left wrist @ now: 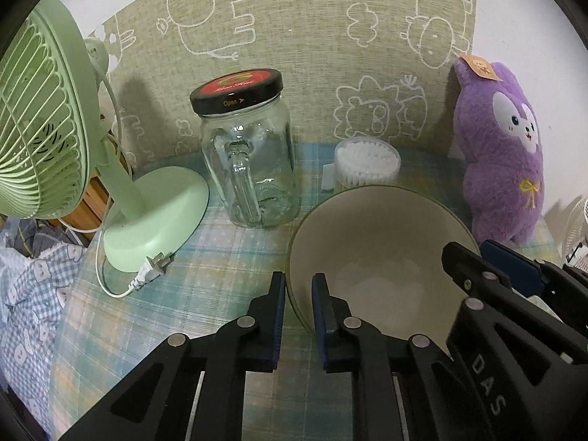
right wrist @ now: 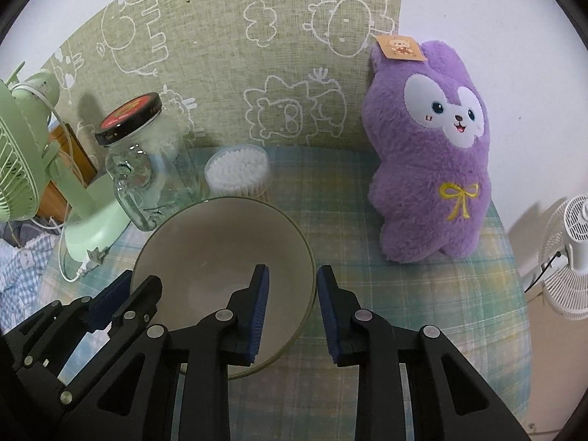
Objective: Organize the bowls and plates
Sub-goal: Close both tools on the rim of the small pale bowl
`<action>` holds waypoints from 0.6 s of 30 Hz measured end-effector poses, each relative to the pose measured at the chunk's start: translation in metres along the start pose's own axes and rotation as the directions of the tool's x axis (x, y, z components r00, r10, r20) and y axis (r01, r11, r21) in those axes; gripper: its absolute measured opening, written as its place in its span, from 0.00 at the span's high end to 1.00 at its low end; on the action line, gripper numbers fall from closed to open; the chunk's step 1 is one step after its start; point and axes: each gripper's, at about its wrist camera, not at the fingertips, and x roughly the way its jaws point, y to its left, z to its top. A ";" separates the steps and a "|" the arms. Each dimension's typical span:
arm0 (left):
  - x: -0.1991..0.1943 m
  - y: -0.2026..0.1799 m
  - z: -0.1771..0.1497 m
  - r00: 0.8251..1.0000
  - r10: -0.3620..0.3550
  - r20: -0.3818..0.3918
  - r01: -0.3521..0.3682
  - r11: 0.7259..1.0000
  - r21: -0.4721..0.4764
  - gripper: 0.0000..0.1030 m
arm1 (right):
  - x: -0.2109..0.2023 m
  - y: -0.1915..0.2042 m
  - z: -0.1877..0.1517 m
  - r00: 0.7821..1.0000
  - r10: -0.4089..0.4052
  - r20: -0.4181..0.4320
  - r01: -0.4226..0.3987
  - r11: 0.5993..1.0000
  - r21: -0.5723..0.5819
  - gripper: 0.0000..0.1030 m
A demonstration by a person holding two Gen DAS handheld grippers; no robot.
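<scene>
A single cream bowl (left wrist: 378, 250) (right wrist: 220, 250) with a dark rim stands upright and empty on the plaid-covered table (right wrist: 404, 312). My left gripper (left wrist: 299, 279) is shut on its left rim, one pad inside and one outside. My right gripper (right wrist: 292, 270) straddles the right rim: the outer pad is at the rim, while a gap shows between the inner pad and the wall. Each gripper also appears in the other's view, the right gripper (left wrist: 470, 248) at the bowl's far side and the left gripper (right wrist: 139, 279) at lower left. No plates are in view.
Behind the bowl stand a lidded glass jar (left wrist: 250, 154) and a tub of cotton swabs (left wrist: 367, 163). A green desk fan (left wrist: 44, 128) with its loose plug (left wrist: 154, 268) is at the left, a purple plush toy (right wrist: 430, 147) at the right. A white fan (right wrist: 573, 246) stands beyond the table's right edge.
</scene>
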 end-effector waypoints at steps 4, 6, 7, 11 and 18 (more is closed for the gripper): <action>-0.002 0.001 0.000 1.000 -0.011 -0.005 0.011 1.000 -0.010 0.89 | -0.002 -0.001 -0.001 1.000 -0.002 -0.006 0.002 1.000 0.020 0.70; -0.005 0.001 0.000 1.000 -0.015 -0.007 0.014 1.000 -0.005 0.89 | -0.004 -0.001 -0.002 1.000 -0.003 -0.014 0.003 1.000 0.031 0.70; -0.007 0.000 0.000 1.000 -0.013 -0.006 0.013 1.000 0.003 0.89 | -0.004 -0.002 -0.002 1.000 -0.003 -0.019 0.003 0.999 0.032 0.70; -0.012 0.000 -0.005 1.000 -0.013 -0.010 0.013 1.000 0.008 0.89 | -0.009 -0.002 -0.008 0.999 -0.001 -0.033 0.002 0.999 0.038 0.71; -0.029 0.002 -0.016 1.000 -0.016 -0.025 0.016 1.000 0.004 0.88 | -0.026 0.002 -0.024 0.999 -0.003 -0.040 0.004 0.999 0.036 0.71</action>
